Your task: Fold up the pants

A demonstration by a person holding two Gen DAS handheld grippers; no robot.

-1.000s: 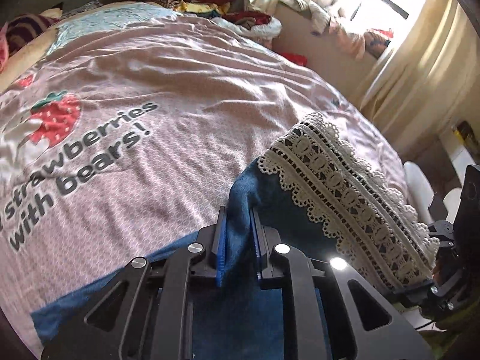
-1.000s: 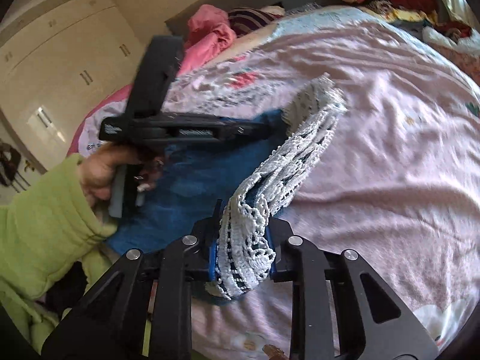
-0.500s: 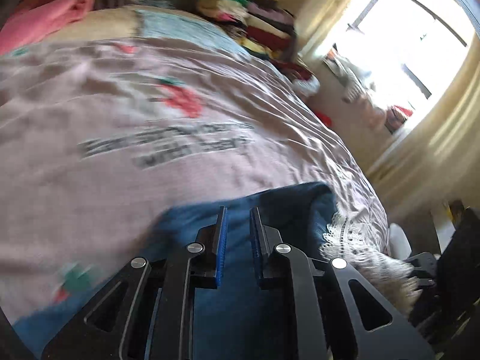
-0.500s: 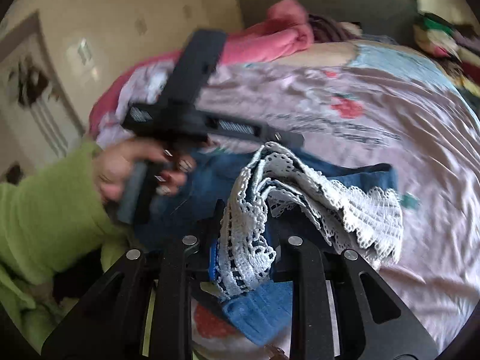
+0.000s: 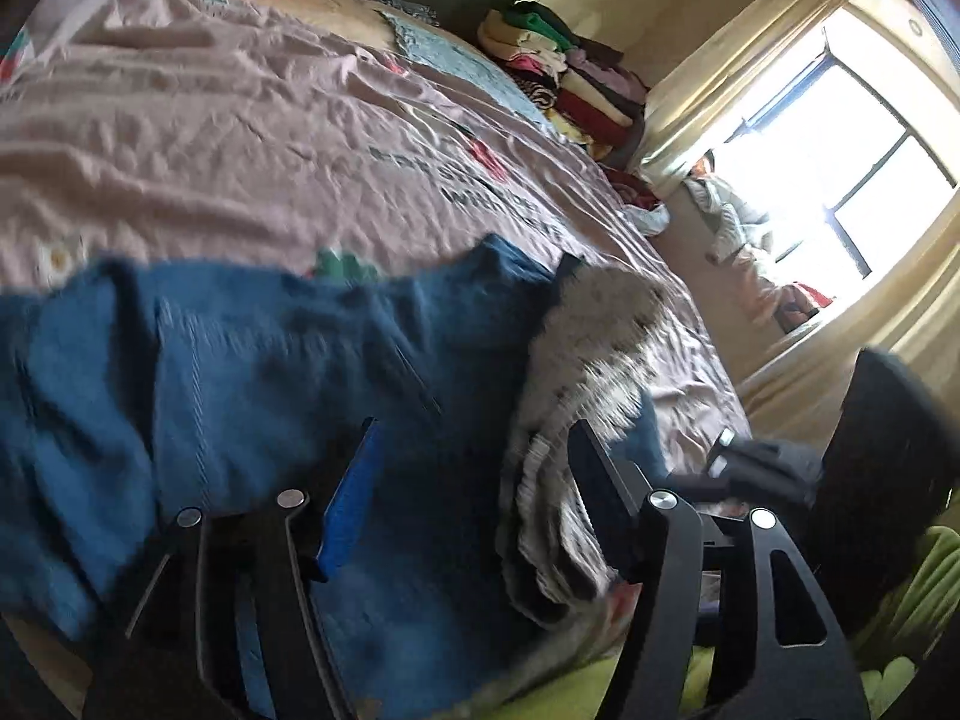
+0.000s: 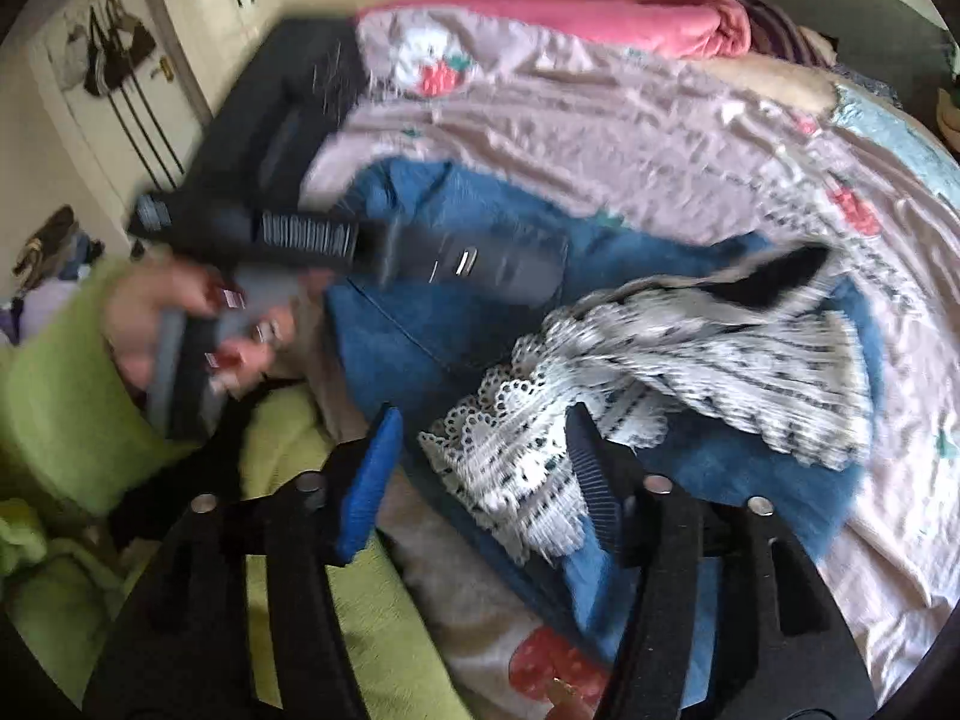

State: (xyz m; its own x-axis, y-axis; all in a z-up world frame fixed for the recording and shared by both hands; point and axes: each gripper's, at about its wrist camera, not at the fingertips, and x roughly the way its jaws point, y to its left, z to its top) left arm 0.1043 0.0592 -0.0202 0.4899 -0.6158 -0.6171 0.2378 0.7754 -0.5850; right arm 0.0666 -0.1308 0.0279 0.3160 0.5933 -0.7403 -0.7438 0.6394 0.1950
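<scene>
While lying in a loose heap on the near edge of the bed (image 5: 252, 138), blue pants (image 5: 252, 360) with a white lace hem (image 6: 690, 360) look only partly folded. Bunched over on themselves rather than squared up, with the lace end thrown back across the blue cloth and one corner of it sticking up dark and crooked. Hard to count the layers, given the blur in both views; probably one rough fold made, no more.

Left claw (image 5: 474, 450) spread wide, holding nothing, hanging just above the blue cloth with the lace beside its right-hand finger. Right claw (image 6: 480, 438) likewise spread wide and empty, the lace edge lying between its fingers but not pinched. Seen from the right-hand camera, a hand (image 6: 198, 336) in a green sleeve grips the left tool's handle over the waist side of the pants.

Left to do, as a judgement: flatten the heap, line up the lace hems, bring the legs together, then fold down to a tidy packet. Well under halfway, by the look of it. Worth watching the lace, likely to snag on the finger pads. Pink blanket (image 6: 600, 18) and clothes pile (image 5: 570, 72) lie well apart, out of the way.
</scene>
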